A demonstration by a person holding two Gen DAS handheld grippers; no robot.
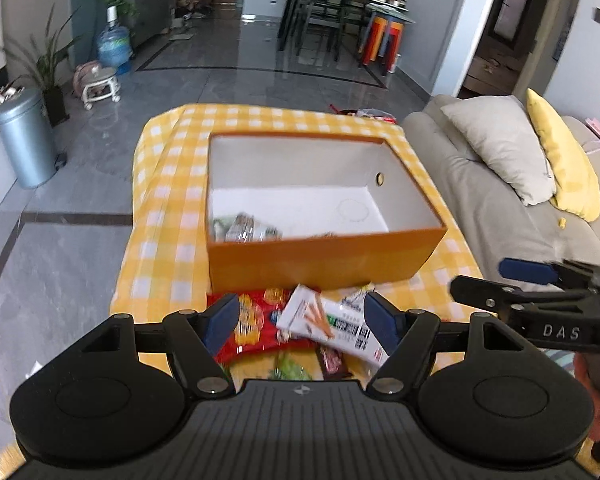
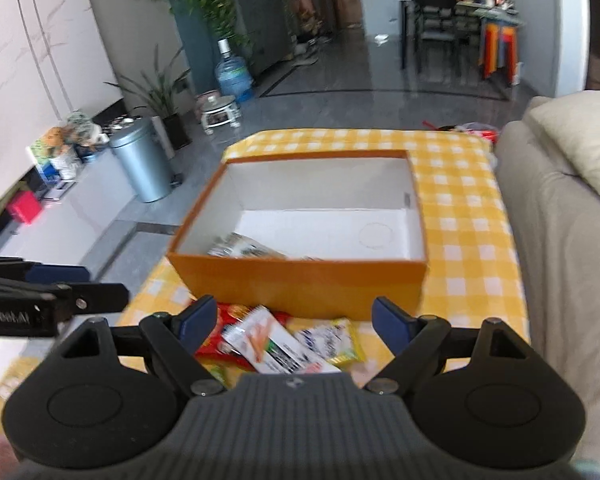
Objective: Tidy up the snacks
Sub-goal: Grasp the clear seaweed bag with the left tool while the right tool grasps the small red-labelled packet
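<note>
A loose heap of snack packets (image 2: 284, 340) is seen on the checked counter (image 2: 468, 216), just in front of an orange box (image 2: 300, 280). Both grippers are held above the heap with jaws spread wide and nothing between them — the left gripper (image 1: 300, 322) and the right gripper (image 2: 290, 322) side by side. Inside the white-lined box, a clear-wrapped packet (image 1: 248, 230) is seen against the near wall — the remaining floor is bare.
</note>
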